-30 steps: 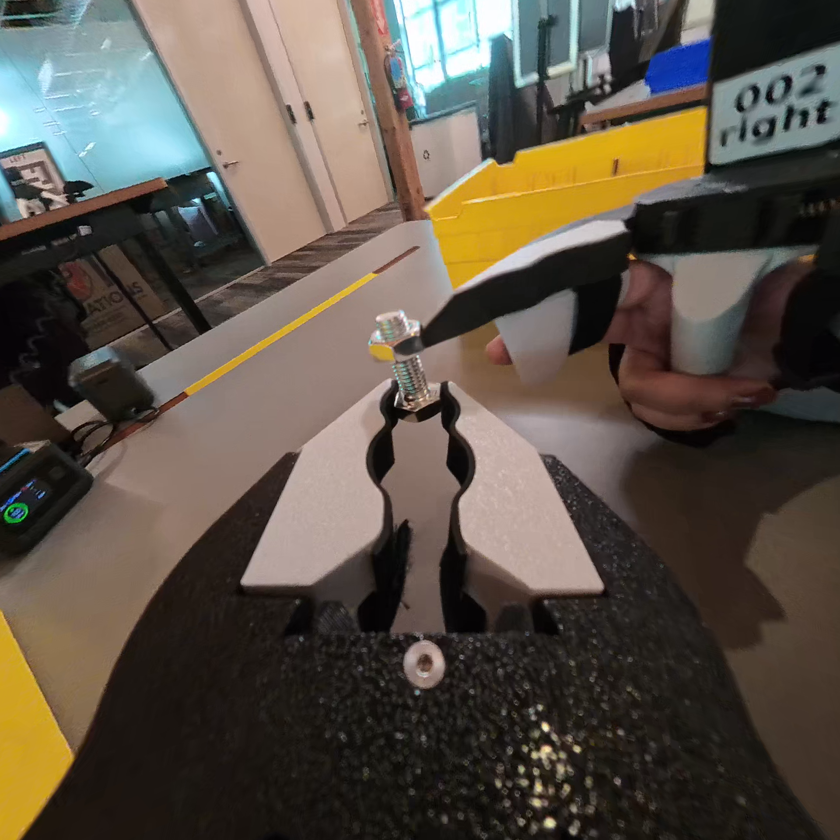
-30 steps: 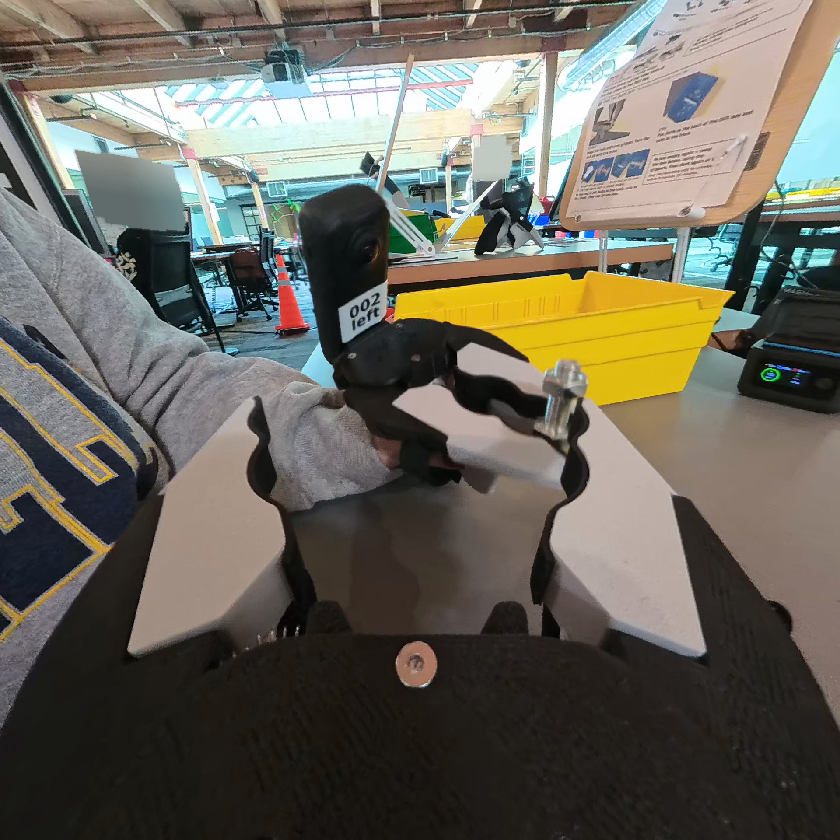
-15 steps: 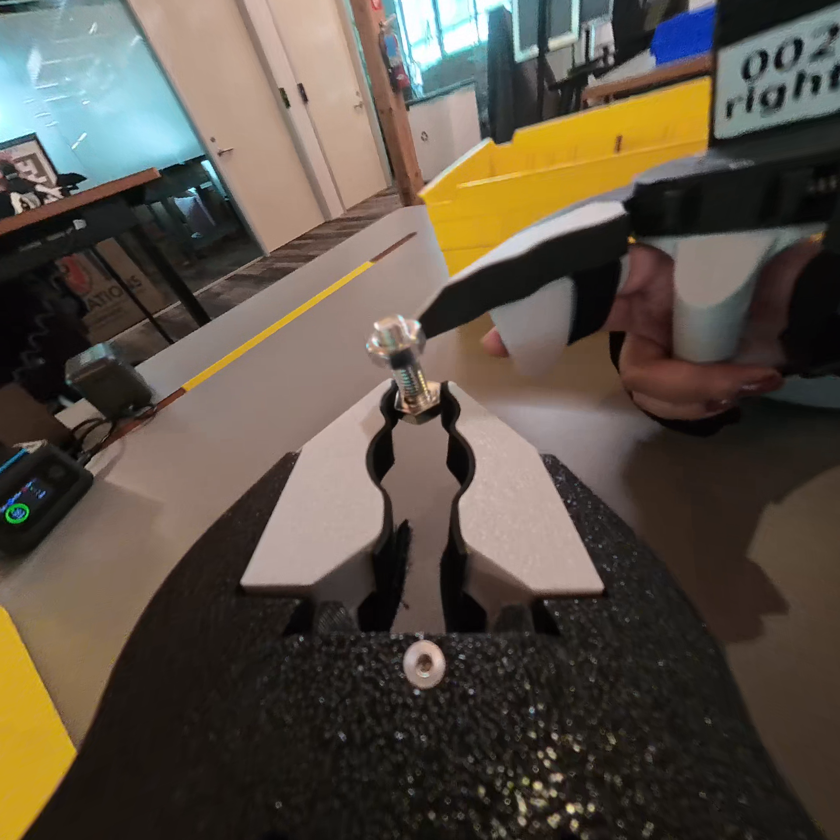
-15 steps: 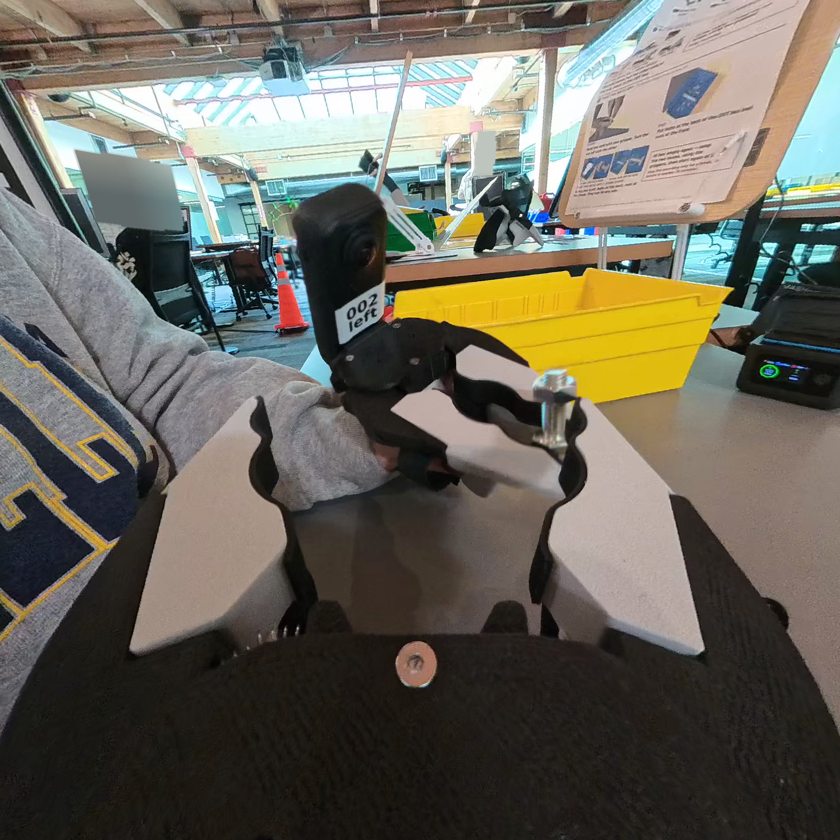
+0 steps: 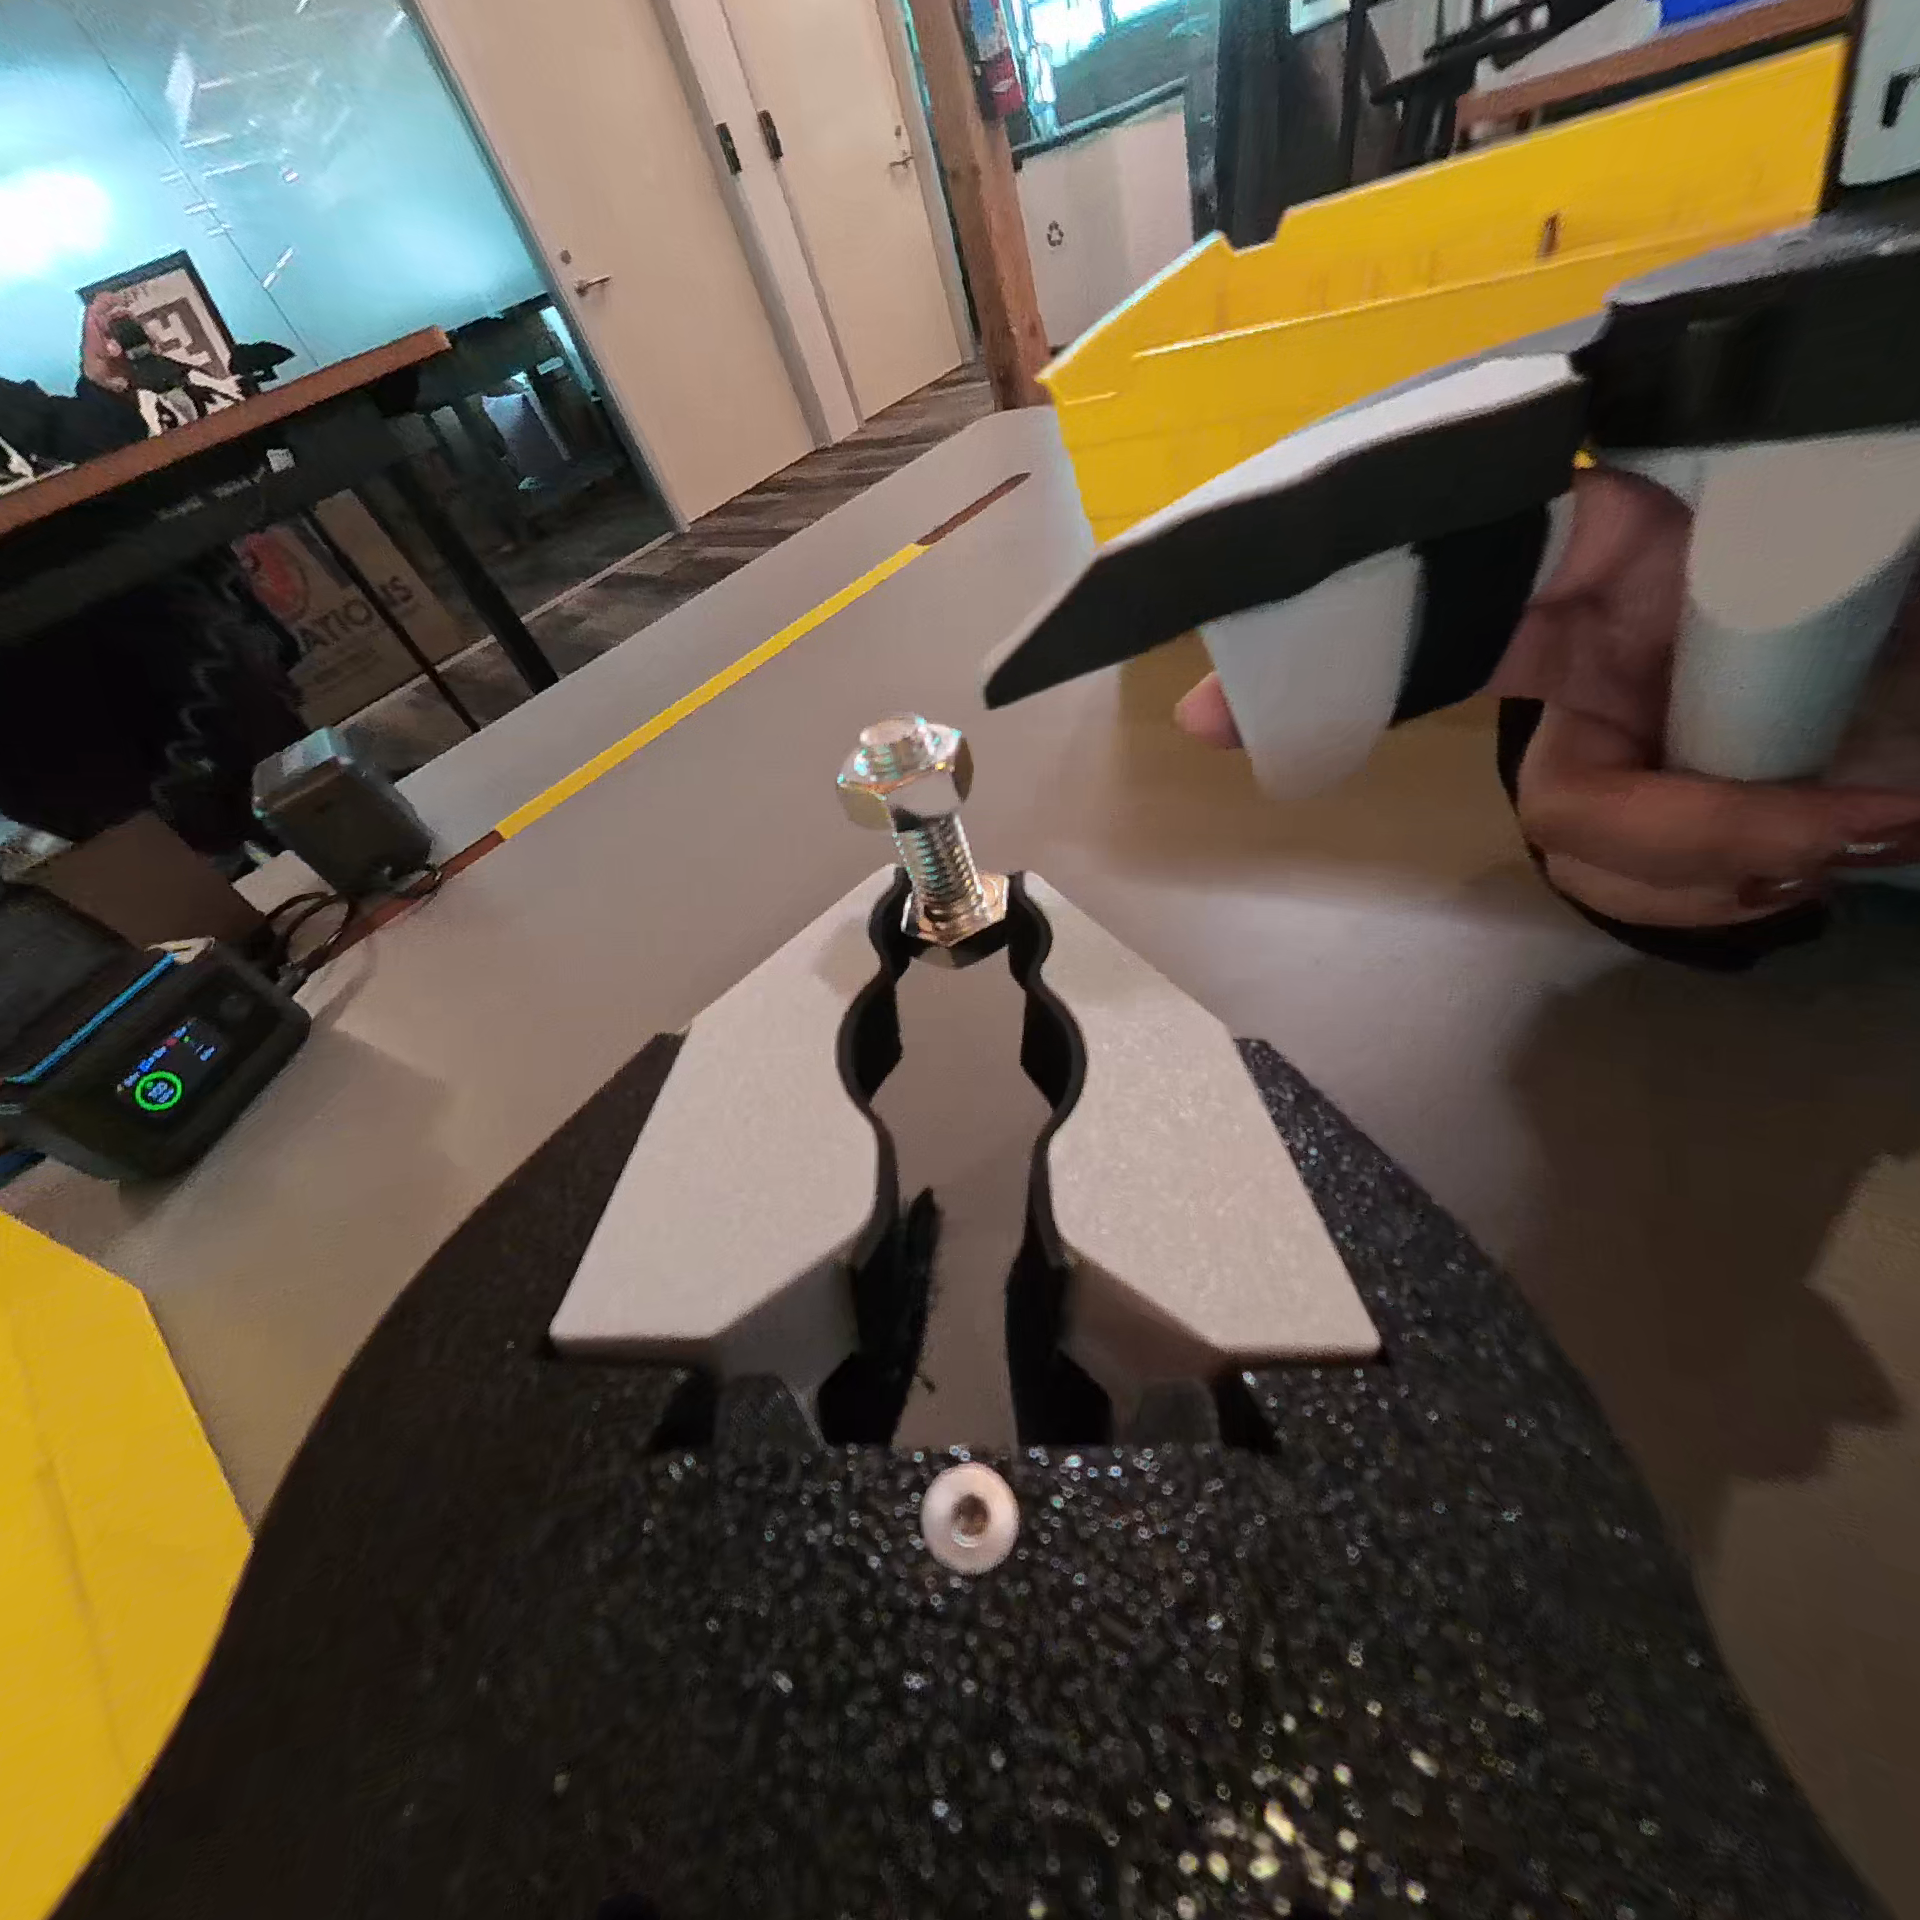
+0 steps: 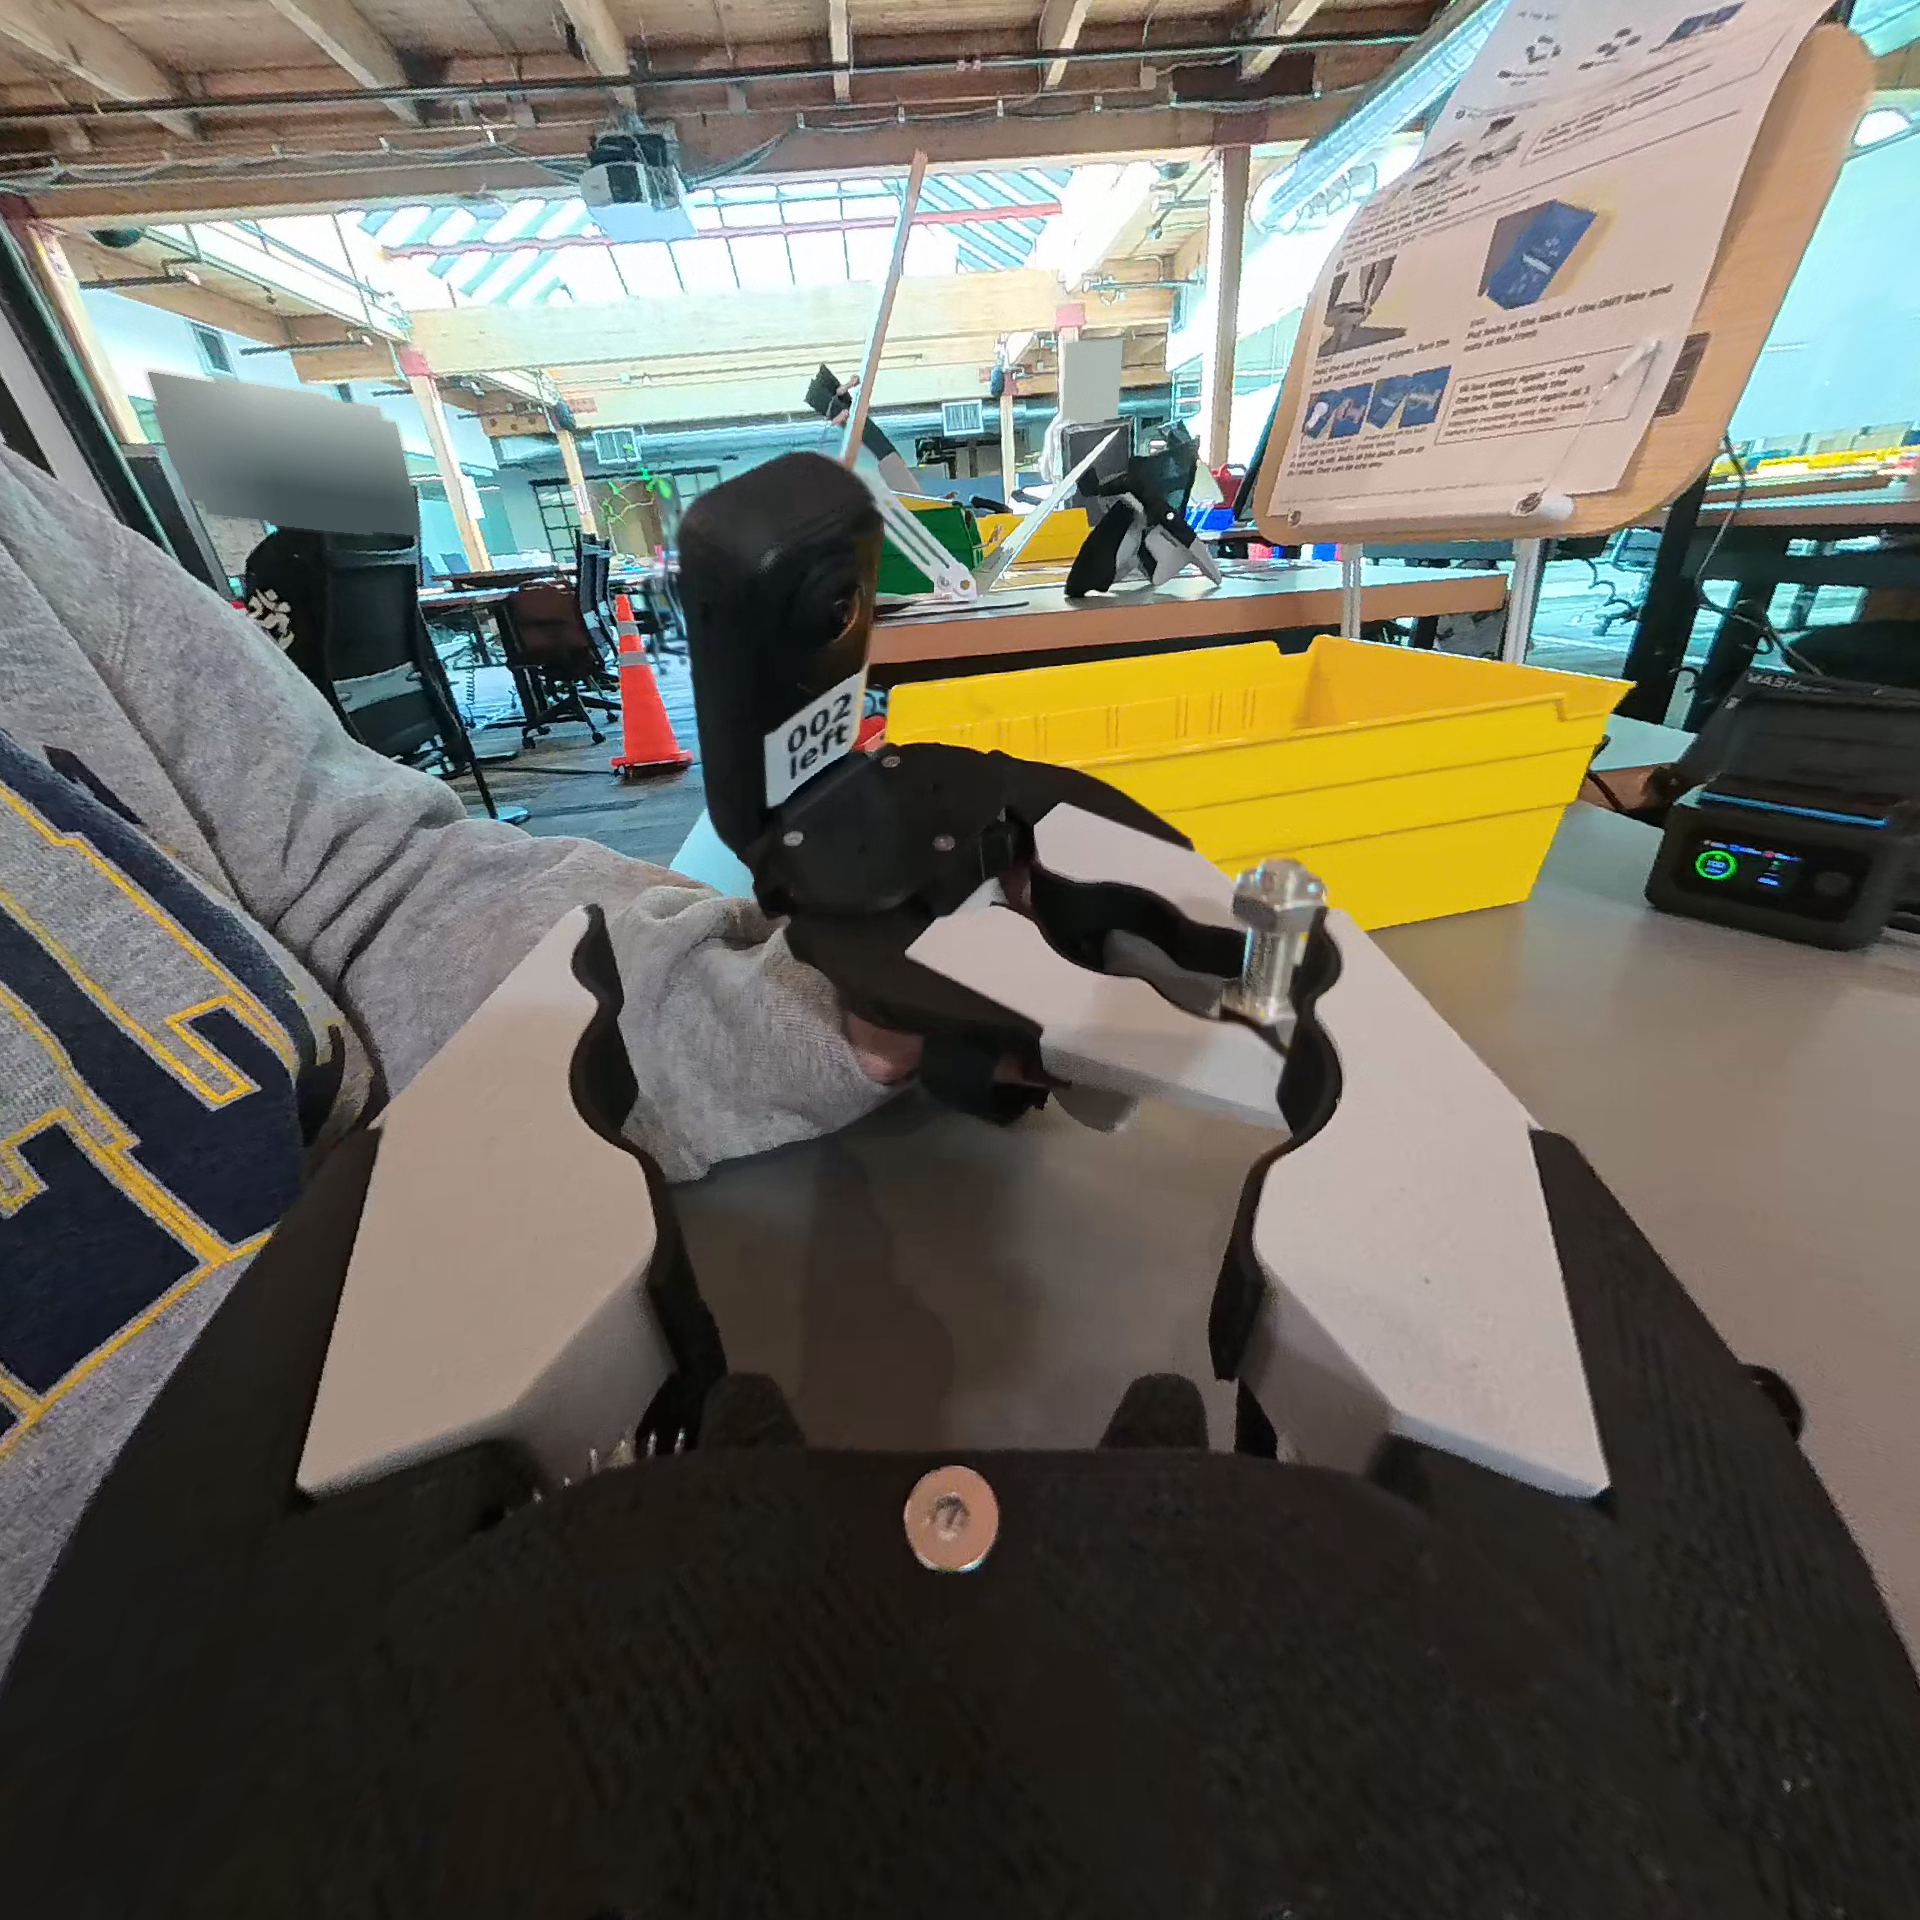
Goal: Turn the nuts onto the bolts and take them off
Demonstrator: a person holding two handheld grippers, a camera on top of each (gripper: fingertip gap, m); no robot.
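Observation:
My left gripper (image 5: 951,916) is shut on a hex nut (image 5: 954,928) at its fingertips. A silver bolt (image 5: 914,795) stands upright out of the nut, head on top, with bare thread between head and nut. My right gripper (image 5: 1143,727) is open to the upper right of the bolt, and its nearer fingertip (image 5: 1003,688) is a short way off the bolt head. In the right wrist view my right gripper (image 6: 956,935) is wide open, and the bolt (image 6: 1273,935) stands just inside its right finger (image 6: 1392,1195), held by the left gripper (image 6: 1226,997). The table (image 5: 1299,1039) is grey.
A yellow bin (image 5: 1351,343) stands behind the grippers and also shows in the right wrist view (image 6: 1299,790). Another yellow bin's corner (image 5: 62,1507) is at the near left. A black device with a lit screen (image 5: 145,1070) sits at the table's left edge. An instruction board (image 6: 1558,260) hangs above.
The right gripper's fingertip, which touched the bolt head a second ago, has drawn back up and to the right. The left gripper still holds the nut and bolt.

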